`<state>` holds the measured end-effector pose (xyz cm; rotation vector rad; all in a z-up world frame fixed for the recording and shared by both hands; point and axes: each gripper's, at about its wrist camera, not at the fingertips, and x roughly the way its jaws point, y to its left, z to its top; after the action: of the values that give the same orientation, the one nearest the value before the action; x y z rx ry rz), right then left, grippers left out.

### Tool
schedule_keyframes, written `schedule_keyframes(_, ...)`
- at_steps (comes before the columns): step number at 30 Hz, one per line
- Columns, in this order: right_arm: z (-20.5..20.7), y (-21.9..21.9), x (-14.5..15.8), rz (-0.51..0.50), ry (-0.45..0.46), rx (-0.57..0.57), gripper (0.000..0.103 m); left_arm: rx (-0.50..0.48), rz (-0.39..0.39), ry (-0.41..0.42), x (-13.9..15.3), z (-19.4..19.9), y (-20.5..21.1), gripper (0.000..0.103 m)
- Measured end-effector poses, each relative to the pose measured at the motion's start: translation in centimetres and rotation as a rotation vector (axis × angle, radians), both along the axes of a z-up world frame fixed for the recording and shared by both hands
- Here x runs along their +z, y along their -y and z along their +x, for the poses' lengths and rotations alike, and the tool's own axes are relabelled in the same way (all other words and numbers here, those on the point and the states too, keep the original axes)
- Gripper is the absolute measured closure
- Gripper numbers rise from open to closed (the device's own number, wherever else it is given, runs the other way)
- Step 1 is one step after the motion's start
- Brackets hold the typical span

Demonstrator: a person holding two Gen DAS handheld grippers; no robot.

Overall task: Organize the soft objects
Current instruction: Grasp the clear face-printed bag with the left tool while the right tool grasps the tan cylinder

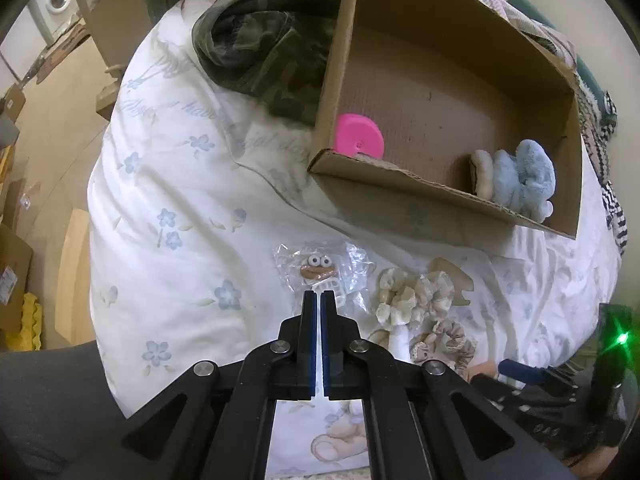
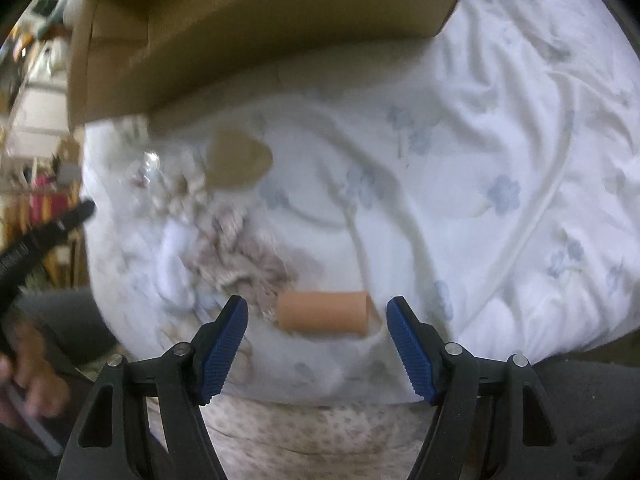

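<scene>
Between right gripper (image 2: 317, 310) jaws, tan roll (image 2: 325, 313) lying crosswise

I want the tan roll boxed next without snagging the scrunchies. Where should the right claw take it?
Grip the tan roll across its middle, coming straight down. It lies on its side between the open right claw fingers, with the scrunchies just off its left end.

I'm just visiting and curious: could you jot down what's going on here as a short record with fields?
surface: bed with floral duvet
box: open cardboard box on the duvet
in box: pink disc, blue plush toy
outside box: packet with googly eyes, beige scrunchies, tan roll
left tool: shut, empty
right tool: open, straddling the roll
</scene>
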<state>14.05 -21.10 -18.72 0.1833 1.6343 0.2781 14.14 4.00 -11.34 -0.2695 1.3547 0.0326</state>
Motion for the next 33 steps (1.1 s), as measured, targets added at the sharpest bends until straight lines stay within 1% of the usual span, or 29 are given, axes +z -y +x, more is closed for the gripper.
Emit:
schedule_keyframes(2,0.0,-0.4,-0.6,-0.029,-0.004,0.019,0.028,-0.008,0.004,0.004,0.0,0.1,0.2,0.101)
schedule_keyframes(4,0.0,-0.4,-1.1,-0.04,-0.014,0.021,0.045,-0.016,0.006,0.005,-0.1,0.3,0.6,0.101)
schedule_keyframes(5,0.0,-0.4,-1.1,-0.035,-0.014,0.02,0.05,-0.013,0.006,0.002,-0.2,0.3,0.5,0.101)
schedule_keyframes(6,0.0,-0.4,-1.0,-0.033,-0.011,0.023,0.059,-0.002,-0.001,-0.004,-0.4,0.3,0.4,0.101)
schedule_keyframes(8,-0.1,-0.4,-0.5,-0.03,0.008,0.024,0.067,0.058,-0.041,-0.026,-1.2,0.4,-0.8,0.1)
schedule_keyframes(9,-0.1,-0.2,-0.2,-0.018,0.012,0.026,0.087,0.092,-0.06,-0.034,-1.5,0.5,-1.3,0.099)
schedule_keyframes(10,-0.3,-0.1,0.0,-0.012,0.021,0.026,0.098,0.119,-0.071,-0.045,-1.8,0.6,-1.8,0.093)
schedule_keyframes(11,-0.3,0.2,0.4,-0.008,0.033,0.022,0.099,0.146,-0.081,-0.056,-2.0,0.7,-2.3,0.087)
schedule_keyframes(12,-0.2,0.3,0.8,0.004,0.048,0.014,0.099,0.175,-0.1,-0.061,-2.4,0.8,-2.8,0.073)
schedule_keyframes(13,-0.2,0.6,1.2,0.021,0.062,0.003,0.099,0.189,-0.111,-0.062,-2.6,0.8,-3.0,0.055)
schedule_keyframes(14,-0.1,0.8,1.5,0.03,0.072,-0.004,0.099,0.2,-0.117,-0.062,-2.8,0.9,-3.1,0.046)
schedule_keyframes(15,0.0,1.0,1.9,0.039,0.084,-0.011,0.099,0.208,-0.122,-0.058,-3.0,1.0,-3.1,0.041)
schedule_keyframes(18,0.3,1.3,2.1,0.046,0.097,-0.015,0.099,0.185,-0.126,-0.077,-4.0,1.5,-2.3,0.041)
schedule_keyframes(21,0.6,1.6,2.5,0.047,0.115,-0.024,0.099,0.144,-0.095,-0.11,-5.3,1.9,-1.2,0.041)
schedule_keyframes(23,0.6,1.7,3.1,0.063,0.144,-0.042,0.099,0.113,-0.07,-0.124,-6.1,2.2,-0.4,0.044)
schedule_keyframes(24,0.5,1.8,3.4,0.07,0.161,-0.049,0.099,0.1,-0.061,-0.124,-6.4,2.4,-0.1,0.048)
schedule_keyframes(25,0.6,2.0,3.8,0.075,0.18,-0.057,0.099,0.087,-0.045,-0.123,-6.6,2.5,0.2,0.057)
schedule_keyframes(26,0.7,2.1,4.1,0.082,0.199,-0.065,0.099,0.076,-0.029,-0.126,-6.8,2.6,0.4,0.062)
schedule_keyframes(28,0.9,2.4,4.7,0.085,0.219,-0.073,0.099,0.06,-0.006,-0.129,-6.9,2.8,0.6,0.076)
schedule_keyframes(30,1.1,2.6,5.1,0.095,0.236,-0.084,0.099,0.055,-0.013,-0.121,-6.8,2.9,0.9,0.079)
schedule_keyframes(33,1.4,3.0,6.0,0.11,0.274,-0.099,0.099,0.035,0.013,-0.089,-5.9,3.0,1.1,0.08)
